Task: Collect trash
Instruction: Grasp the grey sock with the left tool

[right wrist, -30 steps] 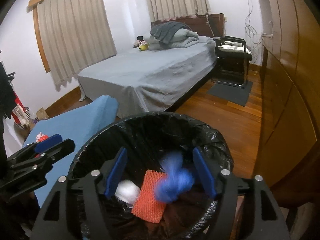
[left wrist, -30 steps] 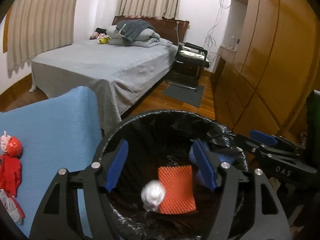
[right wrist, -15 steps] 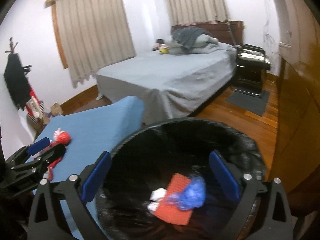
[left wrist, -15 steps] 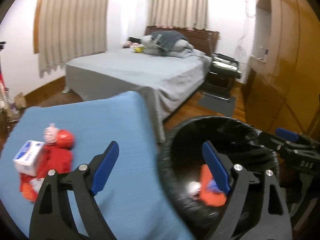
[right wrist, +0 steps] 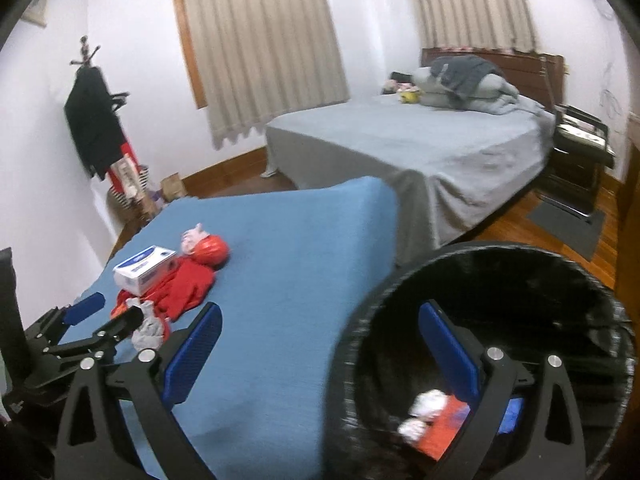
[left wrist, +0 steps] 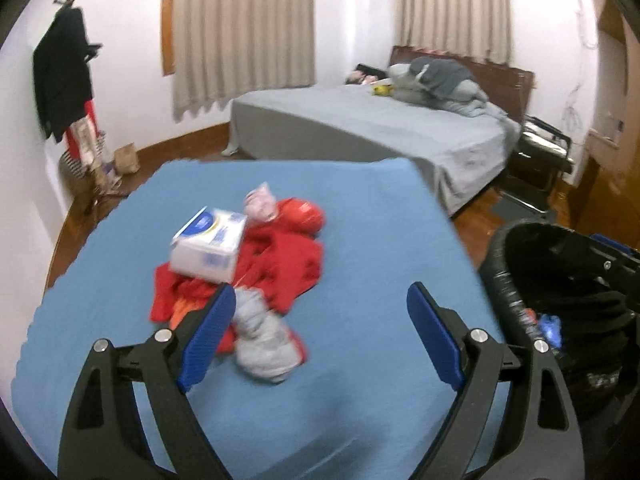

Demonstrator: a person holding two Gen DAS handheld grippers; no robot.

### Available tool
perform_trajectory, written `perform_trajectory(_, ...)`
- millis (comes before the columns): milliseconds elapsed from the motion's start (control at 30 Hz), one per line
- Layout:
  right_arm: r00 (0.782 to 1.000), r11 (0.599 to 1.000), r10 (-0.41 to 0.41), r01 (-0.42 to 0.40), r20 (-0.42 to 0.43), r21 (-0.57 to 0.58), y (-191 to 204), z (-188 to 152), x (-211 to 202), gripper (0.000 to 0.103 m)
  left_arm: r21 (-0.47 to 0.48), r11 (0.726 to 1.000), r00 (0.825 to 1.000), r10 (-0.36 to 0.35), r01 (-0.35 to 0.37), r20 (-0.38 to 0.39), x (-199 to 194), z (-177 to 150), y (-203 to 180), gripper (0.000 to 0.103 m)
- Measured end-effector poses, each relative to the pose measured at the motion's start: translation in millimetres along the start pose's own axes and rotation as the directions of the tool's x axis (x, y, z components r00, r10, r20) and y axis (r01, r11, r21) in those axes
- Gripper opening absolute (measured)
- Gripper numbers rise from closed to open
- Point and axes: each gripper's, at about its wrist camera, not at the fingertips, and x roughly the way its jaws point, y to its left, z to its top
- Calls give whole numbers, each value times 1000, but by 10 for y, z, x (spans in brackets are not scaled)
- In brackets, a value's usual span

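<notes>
Trash [left wrist: 240, 280] lies heaped on the blue bed [left wrist: 360, 240], straight ahead of the left gripper [left wrist: 320, 332] and just past its left finger: a white-and-blue box [left wrist: 206, 244] resting on red wrappers [left wrist: 280, 264], a pink scrap [left wrist: 260, 204] and a red ball [left wrist: 304, 214] beyond it, and a grey wad [left wrist: 264, 340] nearest the fingers. The left gripper's jaws are closing slightly but stand wide with nothing between them; the right gripper [right wrist: 320, 364] is fully open and empty, straddling the bed edge and the bin [right wrist: 360, 320] rim, with the pile off to its left. Because the pieces overlap, a pinch on the grey wad could drag the red wrappers along and tip the box off the heap. Loosely held soft scraps may slip out over the floor gap between bed and bin. The bin, lined with a black bag [left wrist: 504, 280], sits to the right of the left gripper and under the right one. Inside it lie an orange mesh pad [right wrist: 444, 428], white crumpled paper [right wrist: 428, 404] and a blue wad [right wrist: 514, 410], with plenty of room left.
</notes>
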Motion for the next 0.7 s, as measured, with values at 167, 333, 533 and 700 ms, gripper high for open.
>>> perform_trajectory(167, 998, 999, 30, -31, -50, -32, 219, -102, 226, 97, -33, 999, 999, 9, -10, -46, 157, -104, 152, 70)
perform_trajectory(333, 996, 998, 36, -40, -77, -46, 302, -152, 340, 97, -53, 999, 996, 5, -10, -92, 369, -165, 231, 62)
perform_trajectory(533, 995, 998, 37, -42, -94, -47, 313, -154, 428, 97, -70, 997, 992, 32, -41, -121, 518, -214, 285, 53)
perform_trajectory(700, 994, 997, 48, -53, -94, -52, 375, -149, 462, 97, -93, 994, 994, 39, -49, -105, 439, -193, 373, 23)
